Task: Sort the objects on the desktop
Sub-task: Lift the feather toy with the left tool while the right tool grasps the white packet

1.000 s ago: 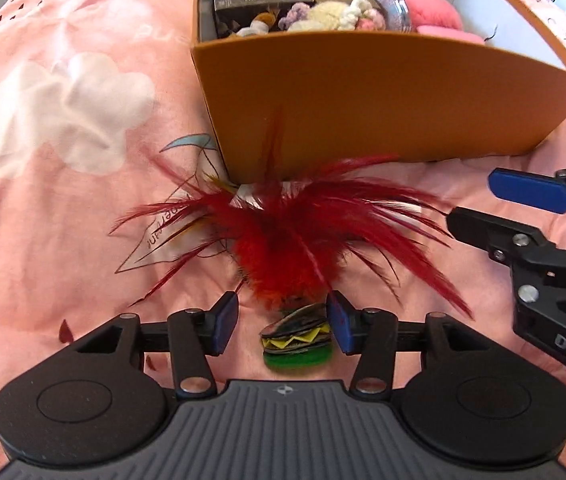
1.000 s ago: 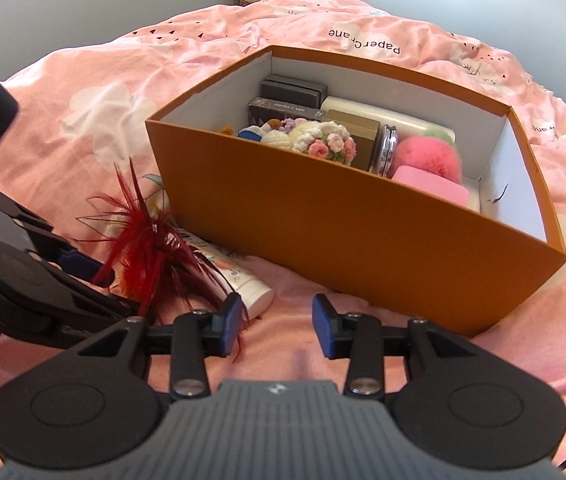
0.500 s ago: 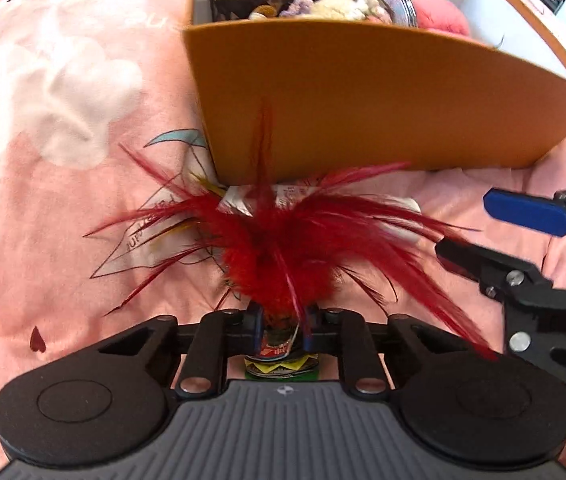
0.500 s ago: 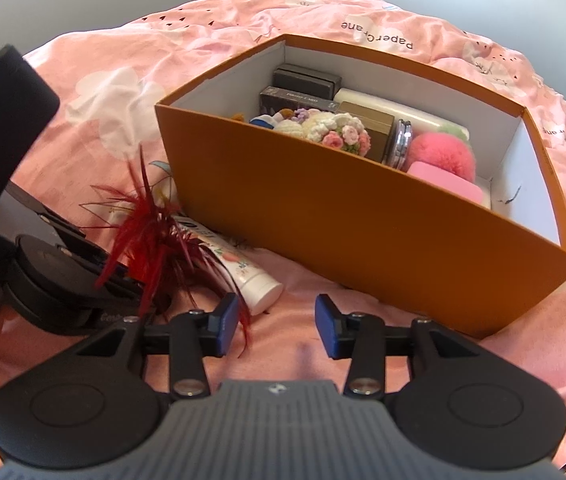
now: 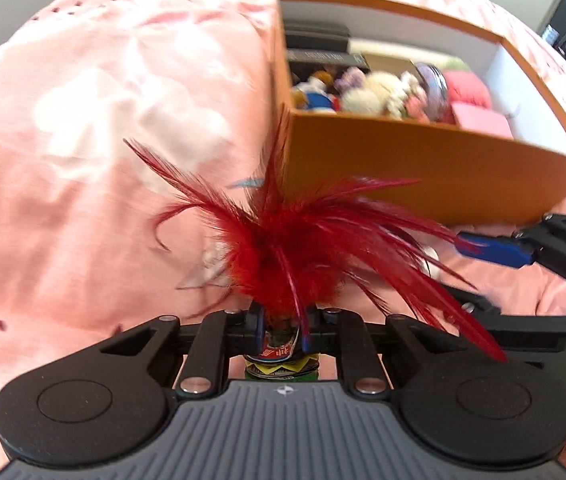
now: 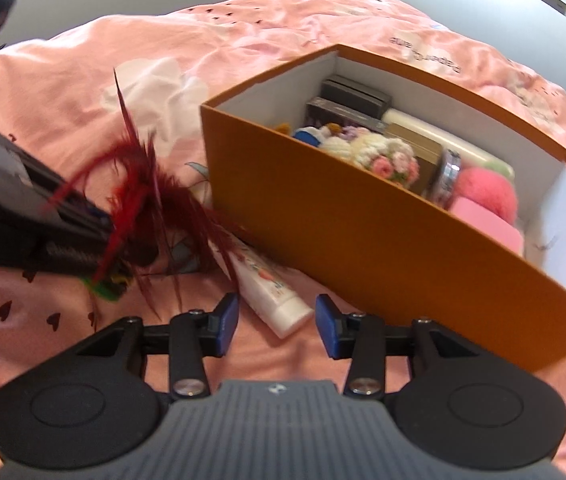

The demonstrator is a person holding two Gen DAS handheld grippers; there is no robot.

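Through my left wrist camera, my left gripper [image 5: 282, 334] pinches the base of the red feather shuttlecock [image 5: 295, 256] between its fingers, the plumes fanning up in front of the orange box [image 5: 423, 164] on the pink bedspread [image 5: 83, 140], with my right gripper's blue pad [image 5: 491, 249] off to the right. Through my right wrist camera, my right gripper [image 6: 277, 326] has its fingers spread with nothing between them, just above the cap end of a white tube [image 6: 271, 292] lying against the box [image 6: 363, 240], while the shuttlecock [image 6: 143, 200] sits held at the left.
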